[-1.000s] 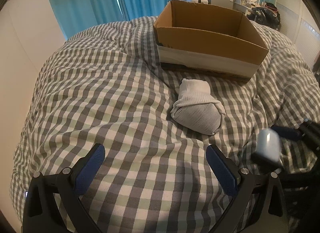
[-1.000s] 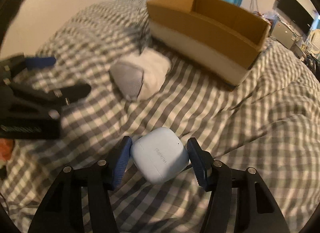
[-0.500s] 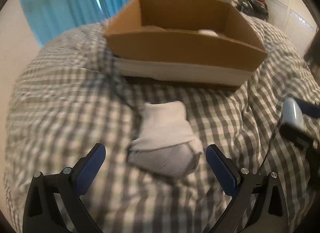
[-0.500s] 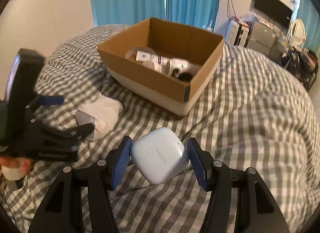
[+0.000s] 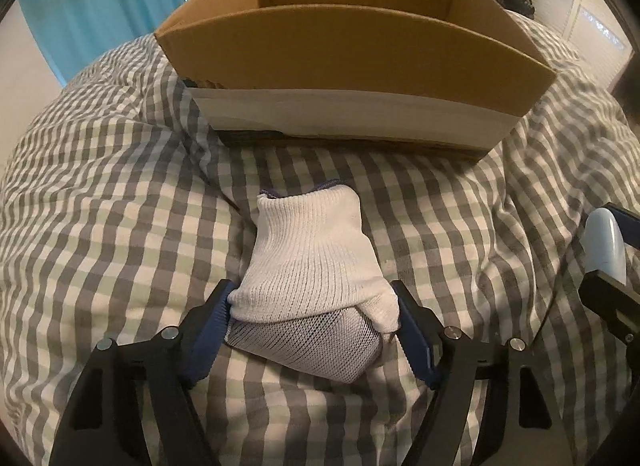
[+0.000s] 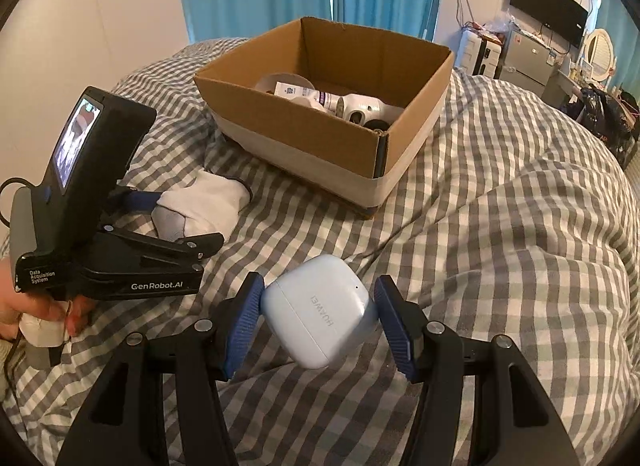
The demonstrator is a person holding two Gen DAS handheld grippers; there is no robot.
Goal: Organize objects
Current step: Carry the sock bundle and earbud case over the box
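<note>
The left gripper [image 5: 312,326] has come down around the rolled white sock [image 5: 312,278] on the checked duvet [image 5: 120,225], jaws closing against its sides. The right gripper [image 6: 318,322] pinches a pale-blue earbud case [image 6: 318,310] near the cardboard box [image 6: 304,145].

both wrist cameras look steeply down, close, sharing the cardboard box [image 5: 352,49].

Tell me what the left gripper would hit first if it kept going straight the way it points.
The rolled sock already sits between the closing jaws of the left gripper, so it meets that first, then probably the checked bedcover underneath. The cardboard box lies farther on.
</note>
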